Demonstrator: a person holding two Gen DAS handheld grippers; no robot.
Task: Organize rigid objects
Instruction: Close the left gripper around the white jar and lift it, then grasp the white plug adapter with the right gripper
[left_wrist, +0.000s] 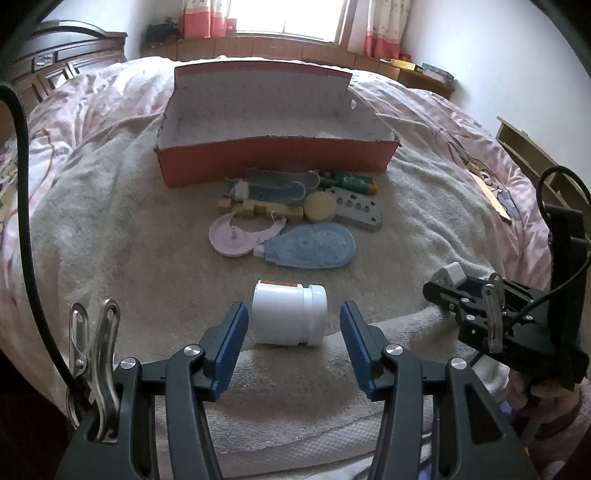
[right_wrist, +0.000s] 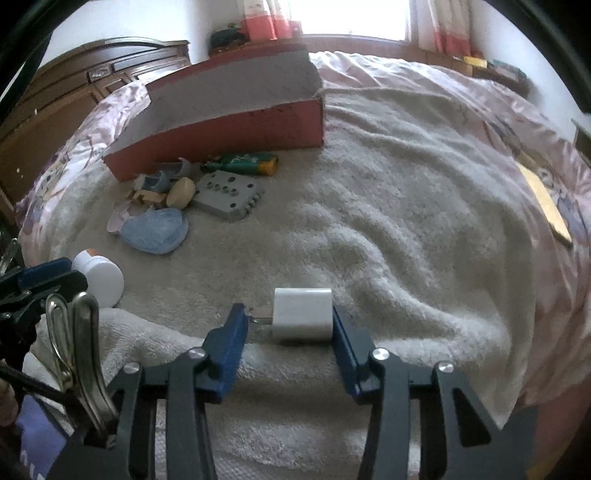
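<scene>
On the pale terry towel (right_wrist: 388, 206) spread over the bed, two things sit near its folded front edge. The right gripper (right_wrist: 290, 317) has a small white plastic plug-in charger (right_wrist: 302, 314) between its blue pads: the right pad touches the charger's flat side, while the left pad sits just at the metal prongs, so I cannot tell whether it truly grips. If it closes on the prongs, I'd expect the charger to twist or pop out as it lifts.

The left gripper (left_wrist: 293, 321) stands wide around a white plastic jar (left_wrist: 290, 314) lying on its side, its pads clear of it. Being round, the jar could roll off down the soft slope at a nudge.

The open red cardboard box (left_wrist: 273, 162) waits beyond, with a heap of small parts (left_wrist: 295, 206) crowded against its front wall; a low carry might snag them.
</scene>
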